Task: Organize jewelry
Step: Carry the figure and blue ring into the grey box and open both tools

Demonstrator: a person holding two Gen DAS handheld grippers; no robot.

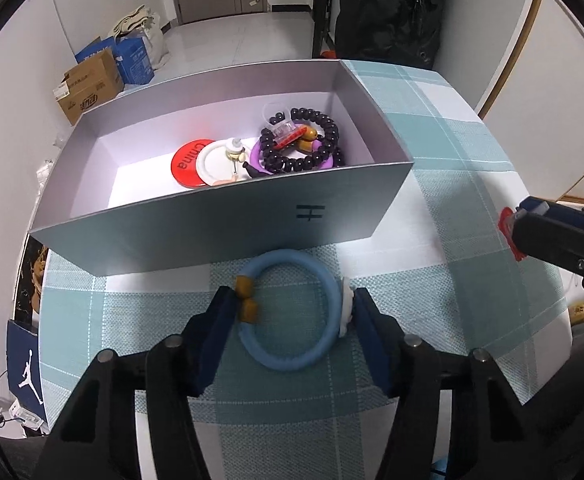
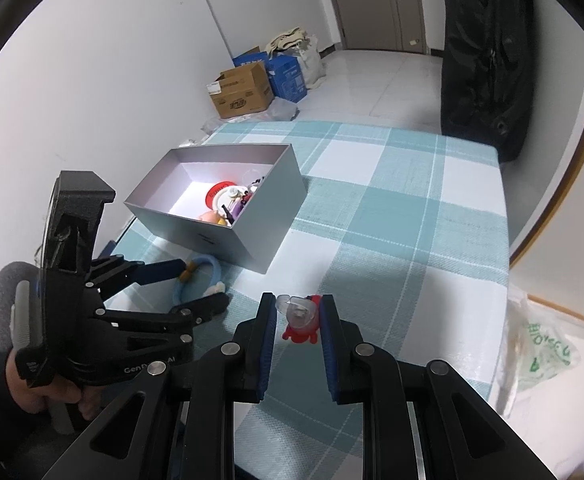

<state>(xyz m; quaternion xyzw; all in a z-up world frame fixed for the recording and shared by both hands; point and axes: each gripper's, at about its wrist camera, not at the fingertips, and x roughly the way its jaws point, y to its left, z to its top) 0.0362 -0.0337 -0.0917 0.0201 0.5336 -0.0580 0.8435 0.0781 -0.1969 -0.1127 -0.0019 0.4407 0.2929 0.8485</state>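
Low in the left wrist view, the left gripper (image 1: 292, 312) has its half-open jaws around the flat blue bracelet (image 1: 292, 312), pads touching both sides; the box (image 1: 220, 228) lies just above. The right gripper (image 2: 295, 314) pinches a red charm (image 2: 302, 322).

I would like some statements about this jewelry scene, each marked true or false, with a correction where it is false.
1. The blue ring bracelet lies on the checked tablecloth, outside the grey box. True.
2. The dark bead bracelet lies on the tablecloth beside the box. False: it is inside the box, on top of other items.
3. The right gripper is shut on a small red and clear clip. True.
4. The left gripper is far from the blue ring bracelet. False: its two fingers stand on either side of the bracelet.
5. The box has its lid on. False: it is open at the top, and its contents show.
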